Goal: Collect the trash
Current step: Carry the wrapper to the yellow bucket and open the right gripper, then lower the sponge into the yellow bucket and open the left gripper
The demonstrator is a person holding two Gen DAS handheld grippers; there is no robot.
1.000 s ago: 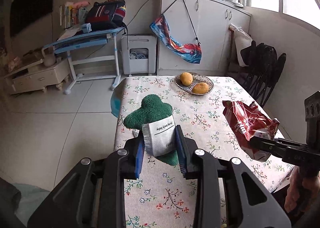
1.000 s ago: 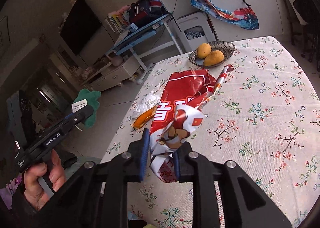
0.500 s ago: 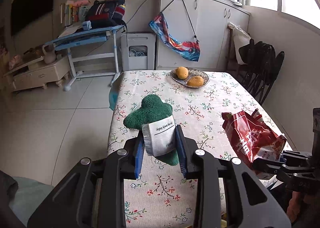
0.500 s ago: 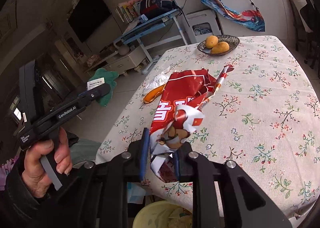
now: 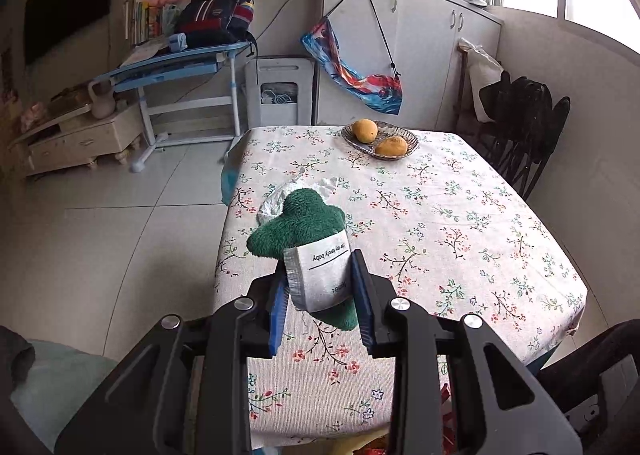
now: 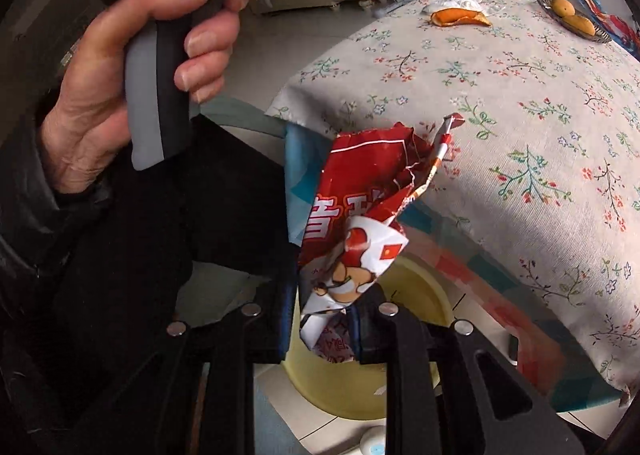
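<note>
My right gripper (image 6: 325, 329) is shut on a crumpled red snack bag (image 6: 362, 211) and holds it off the table's near edge, above a yellow bin (image 6: 416, 295) on the floor. In the left wrist view my left gripper (image 5: 320, 297) is shut on a green plush cloth (image 5: 300, 221) with a white label (image 5: 320, 275), held over the table's near left part. Crumpled white wrapping (image 5: 276, 199) lies on the floral tablecloth (image 5: 440, 223) just behind the cloth. The right wrist view shows an orange peel (image 6: 460, 18) lying beside white wrapping (image 6: 466, 1) near the far table edge.
A dish with two mangoes (image 5: 380, 137) stands at the table's far end. A dark chair (image 5: 524, 127) sits at the right side. A hand (image 6: 132, 67) grips the other gripper's handle close on the left of the right wrist view. Tiled floor lies left of the table.
The right gripper has swung down and off the table with the red bag, now over the yellow bin. The left gripper has drifted back a little with the green cloth.
</note>
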